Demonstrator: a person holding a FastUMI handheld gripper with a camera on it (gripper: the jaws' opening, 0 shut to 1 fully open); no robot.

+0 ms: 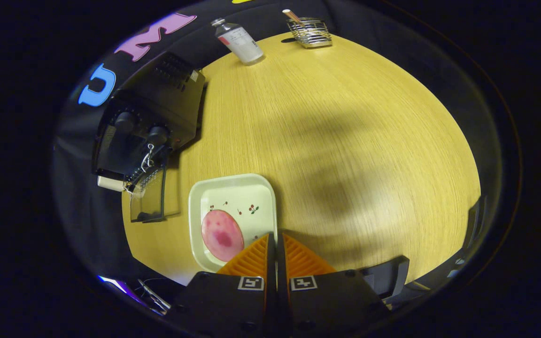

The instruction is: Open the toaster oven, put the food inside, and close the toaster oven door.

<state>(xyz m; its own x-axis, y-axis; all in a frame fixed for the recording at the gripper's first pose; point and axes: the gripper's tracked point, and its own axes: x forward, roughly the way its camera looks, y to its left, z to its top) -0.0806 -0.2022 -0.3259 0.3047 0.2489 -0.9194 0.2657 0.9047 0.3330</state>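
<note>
A black toaster oven [150, 117] stands on the wooden table [336, 141], off to the left beyond my fingers, with two knobs on its front. Its glass door [148, 199] hangs open, folded down onto the table. A pale square plate [247, 192] with small cherry prints lies just ahead of my fingers, slightly left. On it rests a round pink slice of food [222, 235]. My gripper [274, 237] is shut with nothing between its fingers, the fingertips meeting over the plate's near right rim.
A clear bottle with a white label [240, 42] stands at the table's far side. To its right sits a wire rack [310, 32] holding a stick. Bare wood stretches across the middle and right of the table.
</note>
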